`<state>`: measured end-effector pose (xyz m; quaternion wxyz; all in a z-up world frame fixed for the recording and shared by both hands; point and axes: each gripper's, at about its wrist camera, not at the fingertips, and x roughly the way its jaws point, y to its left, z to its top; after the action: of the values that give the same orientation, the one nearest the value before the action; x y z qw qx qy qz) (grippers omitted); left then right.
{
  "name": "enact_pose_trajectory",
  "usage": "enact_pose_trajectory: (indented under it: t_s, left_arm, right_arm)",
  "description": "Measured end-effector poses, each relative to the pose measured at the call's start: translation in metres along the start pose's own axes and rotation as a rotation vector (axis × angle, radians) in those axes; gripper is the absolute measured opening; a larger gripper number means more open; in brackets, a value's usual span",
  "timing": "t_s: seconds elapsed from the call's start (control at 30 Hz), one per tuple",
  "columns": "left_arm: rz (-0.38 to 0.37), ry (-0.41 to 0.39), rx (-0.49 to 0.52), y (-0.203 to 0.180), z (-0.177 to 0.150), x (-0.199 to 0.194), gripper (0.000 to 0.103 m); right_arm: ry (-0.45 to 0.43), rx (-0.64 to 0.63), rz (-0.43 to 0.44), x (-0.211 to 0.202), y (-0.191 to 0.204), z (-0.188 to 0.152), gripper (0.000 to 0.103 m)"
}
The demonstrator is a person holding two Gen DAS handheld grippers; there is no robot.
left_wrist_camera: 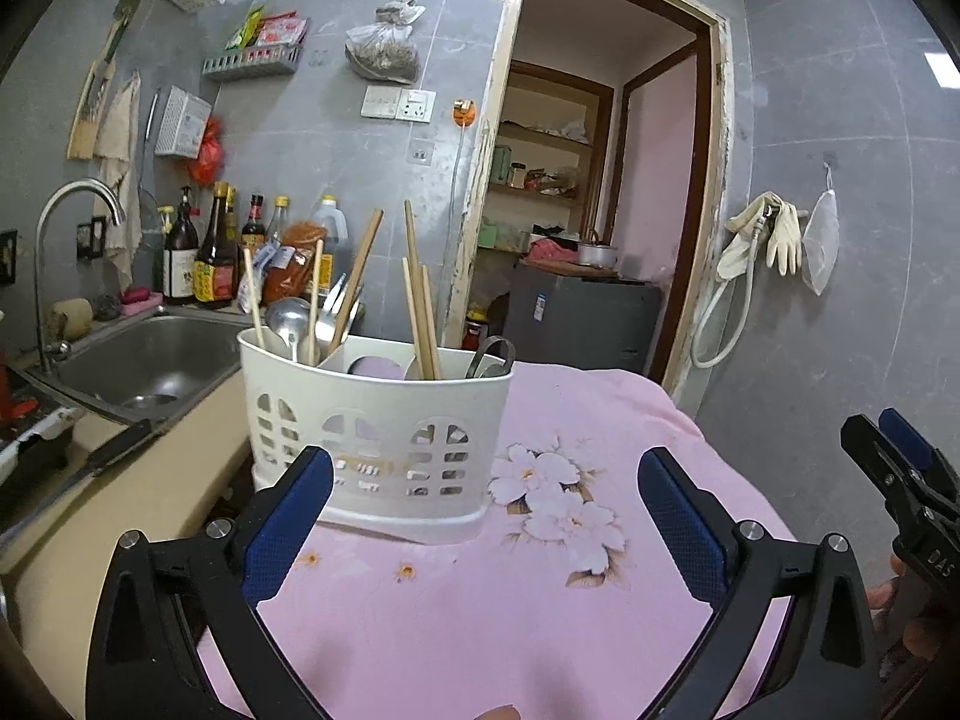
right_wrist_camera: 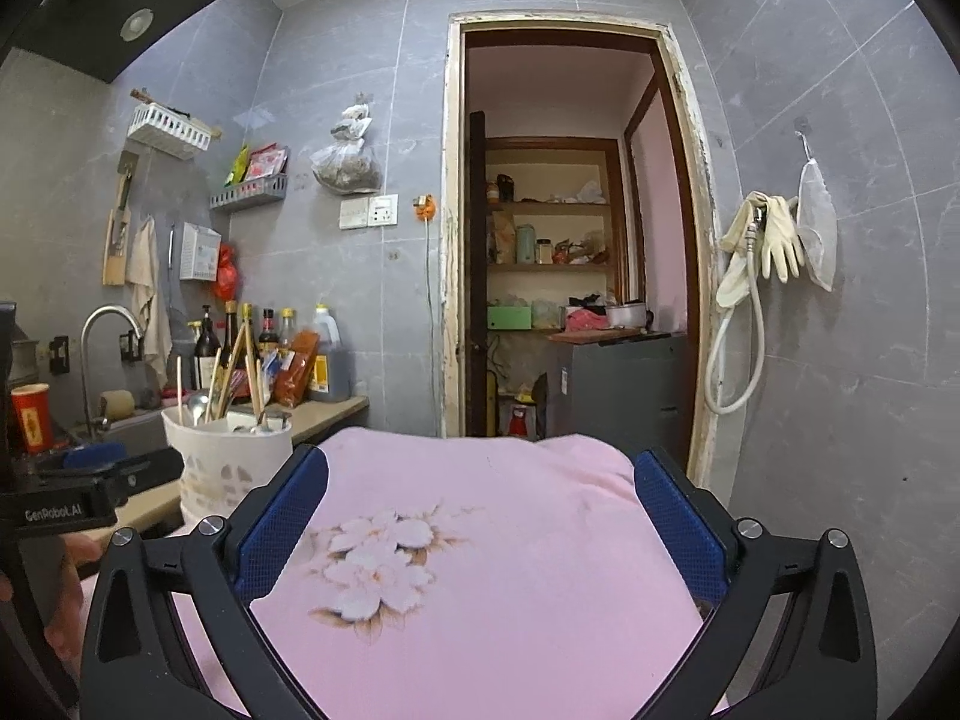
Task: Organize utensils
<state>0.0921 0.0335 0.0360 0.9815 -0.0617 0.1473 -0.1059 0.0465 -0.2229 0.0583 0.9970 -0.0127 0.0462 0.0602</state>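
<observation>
A white plastic utensil caddy stands on the pink floral cloth. It holds wooden chopsticks, a metal ladle, spoons and metal tongs. My left gripper is open and empty just in front of the caddy. My right gripper is open and empty over the bare cloth. The caddy shows at the left in the right wrist view. The right gripper also shows at the right edge of the left wrist view.
A steel sink with a tap lies left of the cloth. Sauce bottles stand behind it. A knife lies on the counter edge. An open doorway is straight ahead.
</observation>
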Motion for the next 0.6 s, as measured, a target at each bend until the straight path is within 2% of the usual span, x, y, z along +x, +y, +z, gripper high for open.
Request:
enact_pose_trajectory:
  t_s: [0.27, 0.6]
  left_arm:
    - [0.045, -0.034, 0.044, -0.008, -0.018, -0.029, 0.100]
    - [0.105, -0.076, 0.048, -0.012, -0.043, -0.057, 0.100]
  right_arm:
    - [-0.007, -0.011, -0.036, -0.029, 0.003, -0.005, 0.103]
    - [-0.049, -0.008, -0.089, -0.060, 0.007, -0.012, 0.103]
